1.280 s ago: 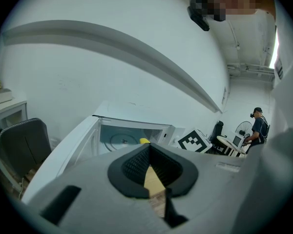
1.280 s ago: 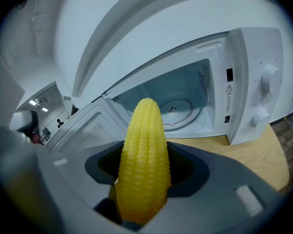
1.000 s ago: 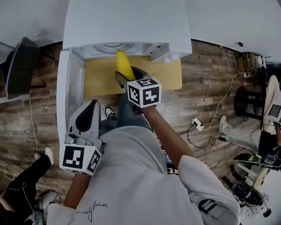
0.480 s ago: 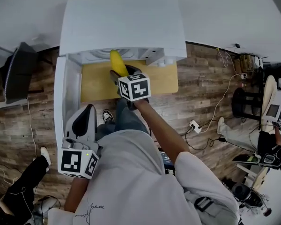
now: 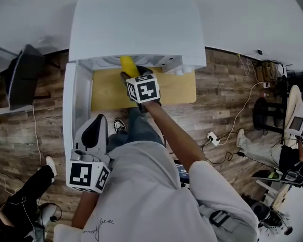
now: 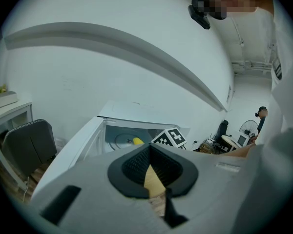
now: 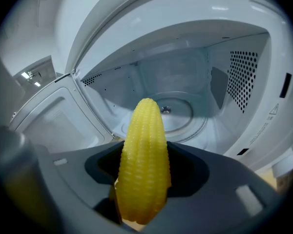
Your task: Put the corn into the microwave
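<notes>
Holding corn (image 7: pixel 144 165) gripped in right tongs (image 5: pixel 133 79) at the open microwave (image 5: pixel 136 29) mouth, left tongs (image 5: pixel 93 130) closed and empty; next, probably reach over the turntable (image 7: pixel 183 113) and release.

Bright even light, fisheye edges, soft shadows

A pale grey short-sleeved shirt (image 5: pixel 146 185) is worn, marked with small dark script (image 5: pixel 103 221) at 7 o'clock in the head view; a black buckle (image 5: pixel 219 219) is seen at 5 o'clock. The left gripper (image 5: pixel 98 121) and right gripper (image 5: pixel 132 74) are grey, black-padded, and topped by a white cube (image 5: pixel 88 175) printed with black square markers.
</notes>
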The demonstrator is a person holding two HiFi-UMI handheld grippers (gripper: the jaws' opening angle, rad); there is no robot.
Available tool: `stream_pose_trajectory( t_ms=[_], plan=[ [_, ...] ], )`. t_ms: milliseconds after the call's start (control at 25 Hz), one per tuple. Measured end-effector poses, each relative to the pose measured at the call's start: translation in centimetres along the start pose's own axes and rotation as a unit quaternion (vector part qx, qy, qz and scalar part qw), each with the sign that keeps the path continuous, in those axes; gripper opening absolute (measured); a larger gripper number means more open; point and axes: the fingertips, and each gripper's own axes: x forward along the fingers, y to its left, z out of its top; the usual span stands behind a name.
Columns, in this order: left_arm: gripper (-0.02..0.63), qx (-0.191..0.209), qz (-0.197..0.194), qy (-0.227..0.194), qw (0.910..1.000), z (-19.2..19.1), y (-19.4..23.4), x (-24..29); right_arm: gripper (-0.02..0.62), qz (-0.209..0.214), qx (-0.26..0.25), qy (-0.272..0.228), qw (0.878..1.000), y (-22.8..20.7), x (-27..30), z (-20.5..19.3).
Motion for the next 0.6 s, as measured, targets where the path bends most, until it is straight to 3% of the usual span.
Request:
stream_pose_trajectory(
  t_ms=[600],
  plan=[
    [-0.012, -0.009, 0.018, 0.005, 0.9998, 0.3, 1.7, 0.1, 0.256, -0.032, -0.041, 0.006, 0.999, -1.9, 3.3, 2.0]
  ],
)
